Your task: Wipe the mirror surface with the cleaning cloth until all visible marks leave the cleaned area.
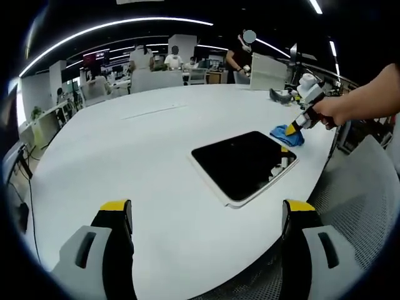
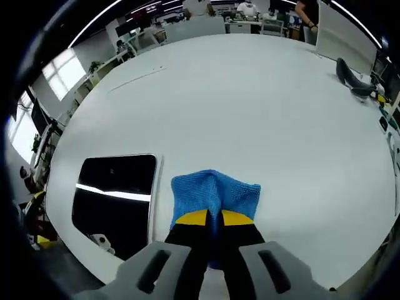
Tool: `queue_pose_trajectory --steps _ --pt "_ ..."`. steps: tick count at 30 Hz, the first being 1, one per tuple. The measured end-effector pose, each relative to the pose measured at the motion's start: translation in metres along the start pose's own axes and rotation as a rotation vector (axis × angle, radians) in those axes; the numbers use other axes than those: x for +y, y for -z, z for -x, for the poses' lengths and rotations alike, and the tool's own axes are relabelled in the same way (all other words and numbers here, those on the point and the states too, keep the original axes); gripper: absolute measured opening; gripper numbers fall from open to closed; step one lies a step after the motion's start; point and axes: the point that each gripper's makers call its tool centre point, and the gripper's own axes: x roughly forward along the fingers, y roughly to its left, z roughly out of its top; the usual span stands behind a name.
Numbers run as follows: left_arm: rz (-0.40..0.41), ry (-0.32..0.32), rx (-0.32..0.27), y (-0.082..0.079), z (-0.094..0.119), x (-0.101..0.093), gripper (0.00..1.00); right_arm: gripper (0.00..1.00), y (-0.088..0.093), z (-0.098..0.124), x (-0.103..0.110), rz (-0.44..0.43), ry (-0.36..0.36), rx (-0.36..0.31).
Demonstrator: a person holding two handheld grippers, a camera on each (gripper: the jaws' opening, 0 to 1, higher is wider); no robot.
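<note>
White oval table (image 1: pixel 156 144) in an open office, left gripper (image 1: pixel 206 215) jaws spread wide over its near edge, dark mirror (image 1: pixel 244 164) near the right edge, right gripper (image 1: pixel 292 129) pinching the blue cleaning cloth (image 1: pixel 289 135) beside the mirror's far corner, right gripper view, jaws clamped on the cloth (image 2: pixel 214 194), mirror (image 2: pixel 115 194) just left, by the edge.

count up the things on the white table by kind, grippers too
mirror: 1
blue cloth: 1
dark curved object at the far edge: 1
grippers: 2, the left gripper open above the table, the right gripper shut on the cloth
total: 5
</note>
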Motion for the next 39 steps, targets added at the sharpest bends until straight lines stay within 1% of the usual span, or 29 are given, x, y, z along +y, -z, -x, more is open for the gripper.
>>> queue_pose_trajectory --steps 1,5,7,9,11,13,15,16,18,19,21,22,23,24,25,26,27,28,29,30,32,33,34,35,36,37,38,39 --pt "0.001 -0.001 0.003 0.001 0.000 0.000 0.99 0.01 -0.003 0.002 0.000 0.046 -0.005 -0.020" --pt "-0.009 0.014 0.006 0.001 -0.001 -0.003 0.98 0.01 -0.003 0.002 0.000 0.042 -0.019 -0.019" --pt "-0.007 0.010 0.005 0.001 -0.001 -0.002 0.98 0.01 -0.003 0.002 0.001 0.045 -0.024 -0.017" --pt "-0.007 -0.002 -0.005 -0.001 0.000 0.000 0.99 0.00 -0.003 0.002 0.002 0.093 -0.010 -0.019" --pt "0.000 0.002 0.000 0.000 0.000 -0.001 0.99 0.01 -0.003 0.002 0.002 0.120 -0.001 -0.022" --pt "-0.005 0.008 0.001 0.000 0.000 -0.002 0.99 0.02 -0.004 0.002 0.001 0.107 -0.005 -0.025" --pt "-0.011 0.010 0.006 0.000 -0.001 -0.002 0.99 0.06 -0.004 0.004 0.007 0.052 -0.049 -0.027" --pt "-0.010 0.011 0.007 0.001 -0.001 -0.002 0.99 0.08 -0.005 0.007 0.007 0.069 -0.072 -0.036" --pt "-0.010 0.014 0.006 0.001 -0.001 -0.003 0.99 0.14 -0.008 0.014 0.006 0.081 -0.092 -0.068" --pt "-0.010 0.013 0.005 0.000 -0.001 -0.003 0.99 0.17 -0.012 0.018 0.007 0.099 -0.104 -0.098" --pt "-0.005 0.009 0.009 0.001 -0.001 -0.002 0.99 0.29 -0.021 0.032 0.003 0.130 -0.111 -0.162" --pt "-0.001 0.009 0.009 0.001 0.000 -0.002 0.99 0.34 -0.025 0.037 0.006 0.147 -0.139 -0.194" --pt "-0.001 0.010 0.006 0.001 0.000 -0.002 0.99 0.40 -0.025 0.043 0.006 0.147 -0.153 -0.210" --pt "-0.004 0.012 0.002 0.000 0.000 -0.003 0.99 0.44 -0.024 0.048 0.008 0.157 -0.176 -0.219" --pt "-0.005 0.013 0.001 0.000 0.000 -0.002 0.99 0.48 -0.021 0.055 0.016 0.180 -0.244 -0.244" --pt "-0.005 0.012 0.000 0.000 0.001 -0.002 0.99 0.52 -0.013 0.057 0.012 0.166 -0.240 -0.221" --pt "-0.001 0.010 0.003 0.001 0.001 -0.002 0.99 0.55 -0.009 0.063 0.011 0.199 -0.247 -0.237" --pt "0.004 0.008 0.008 0.002 0.001 -0.002 0.99 0.58 -0.008 0.067 0.009 0.233 -0.239 -0.263" --pt "0.013 0.005 0.014 0.003 0.002 -0.001 0.99 0.64 -0.004 0.071 0.002 0.269 -0.211 -0.273" --pt "0.023 0.003 0.017 0.004 0.002 0.000 0.99 0.69 -0.003 0.074 -0.001 0.277 -0.204 -0.291" --pt "0.053 -0.004 0.020 0.005 0.004 0.002 0.99 0.80 0.002 0.084 -0.005 0.263 -0.209 -0.313" --pt "0.074 -0.003 0.037 0.006 0.005 0.001 0.99 0.83 0.003 0.090 -0.008 0.279 -0.208 -0.340" --pt "0.081 0.012 0.039 0.005 0.006 -0.002 0.99 0.86 0.002 0.093 -0.009 0.304 -0.206 -0.359" --pt "0.080 0.024 0.022 0.001 0.007 -0.004 0.99 0.89 0.003 0.097 -0.008 0.326 -0.211 -0.379" --pt "0.058 0.026 -0.012 -0.005 0.011 -0.005 0.99 0.92 0.007 0.102 -0.008 0.326 -0.216 -0.383" --pt "0.055 0.011 -0.016 -0.006 0.014 -0.003 0.99 0.95 0.010 0.104 -0.008 0.325 -0.222 -0.380" --pt "0.067 -0.006 -0.014 -0.006 0.019 0.000 0.99 0.96 0.014 0.107 -0.008 0.326 -0.229 -0.381" --pt "0.072 -0.008 -0.014 -0.006 0.020 0.000 0.99 0.96 0.016 0.109 -0.009 0.323 -0.232 -0.384"
